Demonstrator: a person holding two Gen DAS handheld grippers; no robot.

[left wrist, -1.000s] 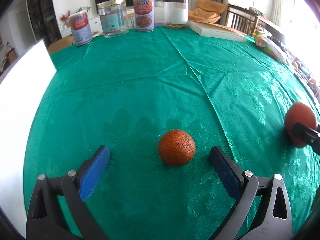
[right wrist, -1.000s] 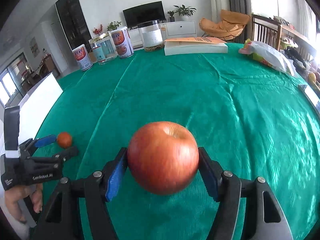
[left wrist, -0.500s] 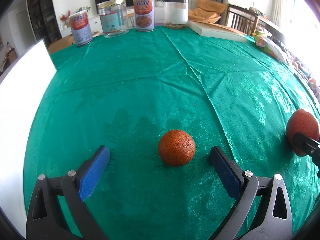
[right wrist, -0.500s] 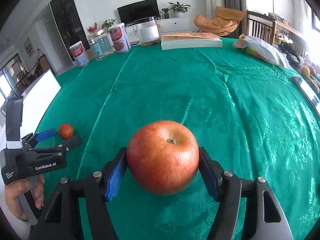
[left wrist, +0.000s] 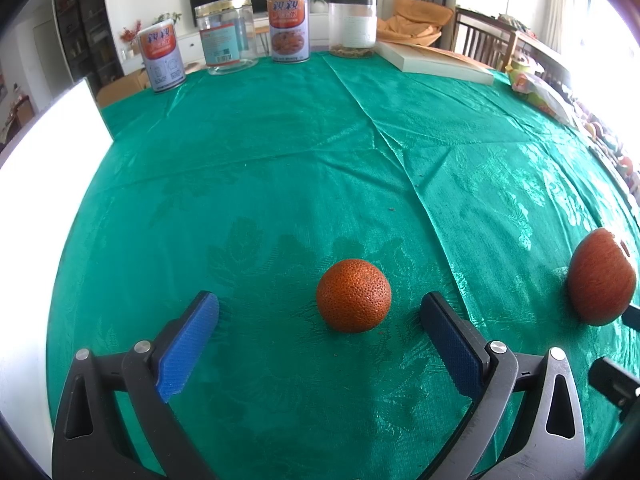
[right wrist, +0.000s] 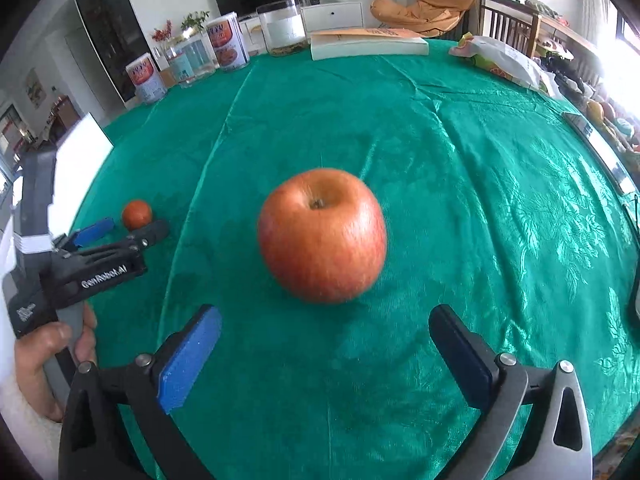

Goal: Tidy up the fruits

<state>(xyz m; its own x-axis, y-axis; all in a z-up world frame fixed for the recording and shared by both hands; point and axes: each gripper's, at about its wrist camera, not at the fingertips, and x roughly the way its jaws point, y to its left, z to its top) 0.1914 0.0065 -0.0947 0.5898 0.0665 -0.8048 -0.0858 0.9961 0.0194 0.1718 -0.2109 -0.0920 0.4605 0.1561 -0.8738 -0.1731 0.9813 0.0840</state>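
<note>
On the green cloth, left wrist view: my left gripper [left wrist: 320, 312] sits low, jaws spread wide, holding nothing.
Orange: the orange [left wrist: 353, 295] rests on the tablecloth [left wrist: 280, 168] between my blue pads [left wrist: 188, 344], nearer the right pad, touching neither.
Apple from here: the apple [left wrist: 601, 277] is well to the right of the orange, down on the cloth, stem dimple facing up and right.
Right claw from here: only dark bits of it show at the edge below the apple, can't tell its opening from this view.
Far from orange: two red-label tins [left wrist: 161, 56], a clear jar [left wrist: 228, 36] between them, a white-filled jar [left wrist: 353, 24] and a flat box [left wrist: 436, 62] along the far edge.
Left of orange: white board [left wrist: 36, 184] at the table's side.

Right wrist view, right claw: my right gripper [right wrist: 324, 340] is wide open, gripping nothing.
Apple: sits on the cloth just ahead of my fingertips, clear of both pads, stem dimple up; slightly blurred.
Left of apple: my left hand [right wrist: 48, 356] wraps the other gripper's handle; its jaws are apart around the orange [right wrist: 137, 214], which lies on the cloth.
Far from apple: same tins, jars and box at the back; a snack bag [right wrist: 504, 62] back right.
</note>
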